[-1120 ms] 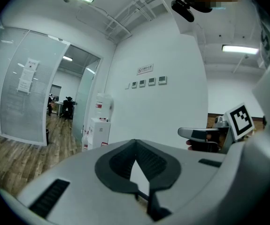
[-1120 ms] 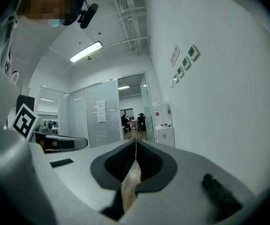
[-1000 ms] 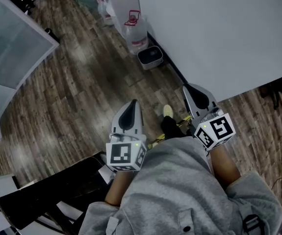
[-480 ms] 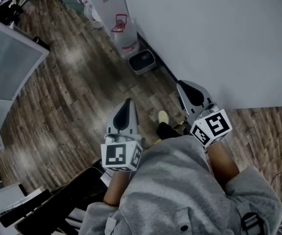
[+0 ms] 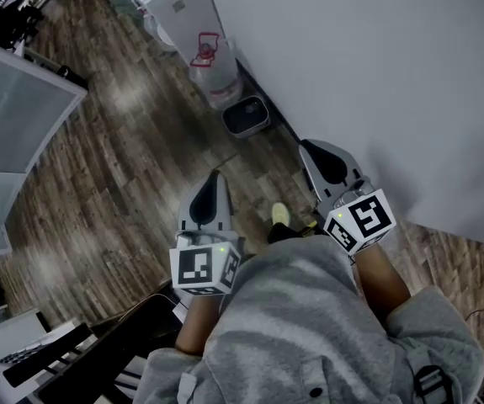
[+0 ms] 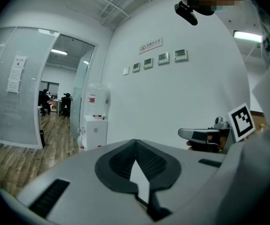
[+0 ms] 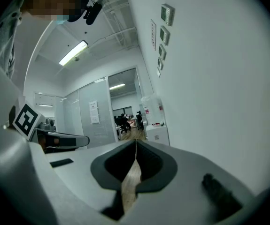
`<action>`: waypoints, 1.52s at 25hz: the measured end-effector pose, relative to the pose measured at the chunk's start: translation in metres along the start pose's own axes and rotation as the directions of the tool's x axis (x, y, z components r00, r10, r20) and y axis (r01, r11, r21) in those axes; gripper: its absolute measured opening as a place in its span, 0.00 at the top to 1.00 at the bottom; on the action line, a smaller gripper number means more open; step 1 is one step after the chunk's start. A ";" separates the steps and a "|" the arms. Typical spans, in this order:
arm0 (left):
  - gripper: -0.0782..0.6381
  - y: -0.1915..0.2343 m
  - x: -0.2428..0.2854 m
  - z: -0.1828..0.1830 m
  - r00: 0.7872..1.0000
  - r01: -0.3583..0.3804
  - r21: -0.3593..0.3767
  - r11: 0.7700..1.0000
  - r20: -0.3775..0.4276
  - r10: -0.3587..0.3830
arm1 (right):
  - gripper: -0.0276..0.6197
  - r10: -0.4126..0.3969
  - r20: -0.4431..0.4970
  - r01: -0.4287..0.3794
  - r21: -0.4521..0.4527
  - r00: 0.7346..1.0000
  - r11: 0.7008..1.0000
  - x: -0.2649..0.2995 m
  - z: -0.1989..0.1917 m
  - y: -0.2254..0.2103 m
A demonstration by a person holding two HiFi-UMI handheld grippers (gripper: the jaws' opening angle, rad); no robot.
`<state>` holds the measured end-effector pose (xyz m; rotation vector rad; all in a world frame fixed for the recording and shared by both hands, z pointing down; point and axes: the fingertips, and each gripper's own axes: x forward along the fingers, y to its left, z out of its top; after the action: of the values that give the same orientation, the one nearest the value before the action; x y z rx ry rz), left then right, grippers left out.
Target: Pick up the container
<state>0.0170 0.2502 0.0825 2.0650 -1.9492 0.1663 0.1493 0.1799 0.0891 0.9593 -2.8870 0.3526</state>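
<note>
Wood floor point(image 5: 124, 158) underfoot, nothing picked up yet: 2 claws, left gripper point(image 5: 215, 175) and right gripper point(image 5: 311, 146), both pinched shut, empty. Container is possibly that grey bin point(image 5: 246, 114) by the wall point(image 5: 376, 57); reach, grip and lift all remain.

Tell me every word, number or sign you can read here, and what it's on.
Nothing can be read word for word.
Wall sign: print too small to read.
Paper notice on the glass partition: blurred.
Red label on the water bottle: too small to read.
Left marker cube and right marker cube: black square patterns only, no words.
</note>
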 end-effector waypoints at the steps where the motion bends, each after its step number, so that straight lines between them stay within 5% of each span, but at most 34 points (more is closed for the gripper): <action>1: 0.87 0.000 0.005 0.002 1.000 -0.006 0.001 1.000 -0.002 0.006 | 0.92 0.004 0.001 -0.004 0.000 1.000 1.000 0.003 0.002 -0.006; 21: 0.87 0.012 0.053 0.006 0.999 -0.015 0.018 1.000 -0.035 0.016 | 0.92 -0.013 -0.028 0.014 0.012 1.000 1.000 0.038 -0.004 -0.051; 38: 0.87 0.095 0.153 0.028 0.997 -0.018 0.013 1.000 -0.079 0.019 | 0.92 -0.064 -0.101 0.066 0.017 0.993 0.998 0.152 0.002 -0.083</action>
<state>-0.0694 0.0920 0.1122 2.0173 -1.9249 0.2613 0.0767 0.0266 0.1250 1.0053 -2.7599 0.4138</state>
